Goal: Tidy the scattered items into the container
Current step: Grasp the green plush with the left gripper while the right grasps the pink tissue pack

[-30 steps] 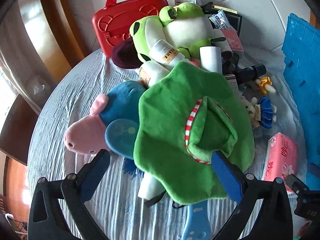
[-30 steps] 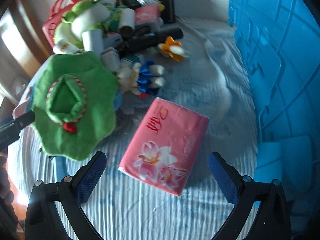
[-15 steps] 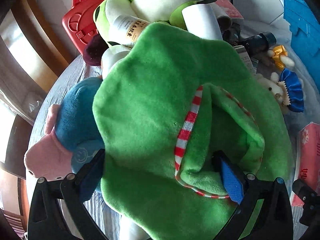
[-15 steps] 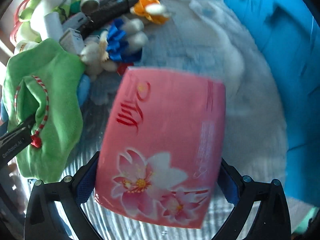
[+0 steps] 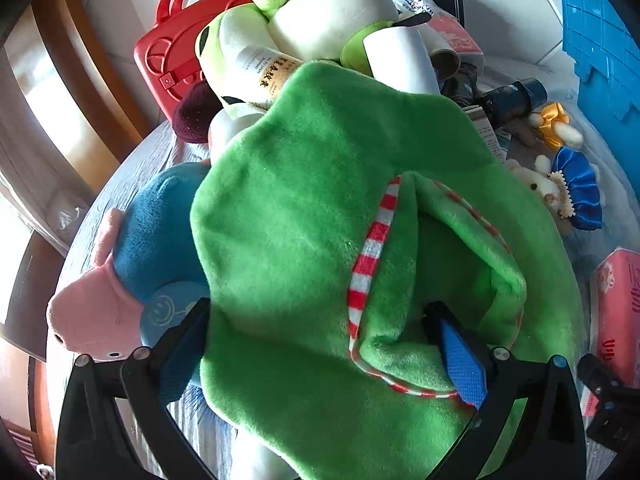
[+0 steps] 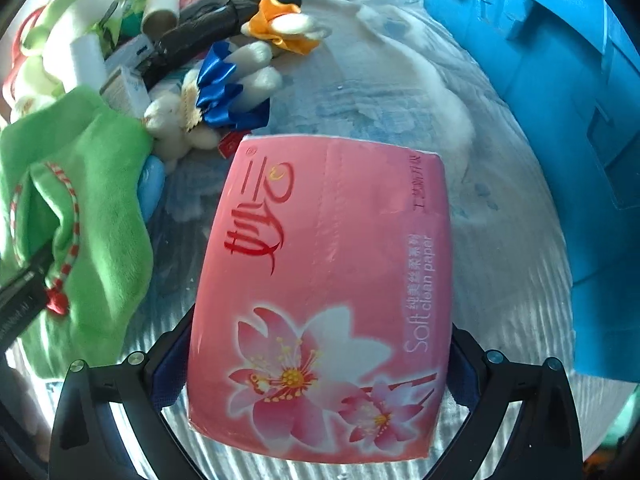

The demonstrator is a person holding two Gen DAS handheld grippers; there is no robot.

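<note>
A green plush hat (image 5: 304, 208) with a red-and-white striped band fills the left wrist view. My left gripper (image 5: 320, 352) stands open around it: one finger is against the brim's left edge, the other sits inside the crown. In the right wrist view a pink tissue pack (image 6: 328, 280) with flower print lies between the fingers of my right gripper (image 6: 318, 360). This gripper is open at full width, and the pack fills nearly the whole gap. The blue plastic container (image 6: 540, 80) stands to the right of the pack.
Behind the hat is a pile: a frog plush (image 5: 328, 12), a red case (image 5: 168, 60), a pink-and-blue plush (image 5: 152, 232), bottles and boxes. A small doll with a blue bow (image 6: 216, 92) and one with a yellow bow (image 6: 284, 26) lie on the striped cloth (image 6: 500, 260).
Both grippers moved forward. The left one went from in front of the hat to straddling it; the right one closed in on the tissue pack, which now sits between its fingers.
</note>
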